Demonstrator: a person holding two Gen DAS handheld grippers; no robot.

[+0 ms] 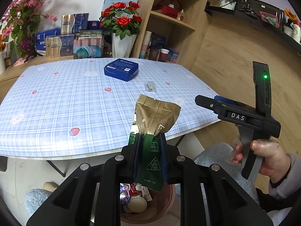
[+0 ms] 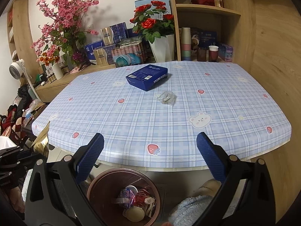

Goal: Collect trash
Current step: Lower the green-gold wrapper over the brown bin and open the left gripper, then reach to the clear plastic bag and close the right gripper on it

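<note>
My left gripper (image 1: 149, 143) is shut on a green and gold foil pouch (image 1: 157, 116), held upright above a brown trash bin (image 1: 165, 205) that holds several wrappers and a lid. The pouch's gold top (image 2: 42, 143) shows at the left edge of the right wrist view. My right gripper (image 2: 150, 154) stands wide open with nothing between its blue pads (image 2: 90, 156), above the same bin (image 2: 105, 184) at the table's front edge. On the plaid tablecloth (image 2: 169, 124) lie a blue box (image 2: 147, 77) and a small clear crumpled wrapper (image 2: 166, 97), also seen as the box (image 1: 121, 69) and wrapper (image 1: 150, 86).
The right gripper's body (image 1: 242, 118) and a hand (image 1: 267, 158) show at the right of the left wrist view. Wooden shelves (image 2: 207, 11), red roses in a white vase (image 2: 156, 28), pink blossoms (image 2: 62, 22) and boxes stand behind the table. A fluffy blue cushion (image 2: 195, 207) lies beside the bin.
</note>
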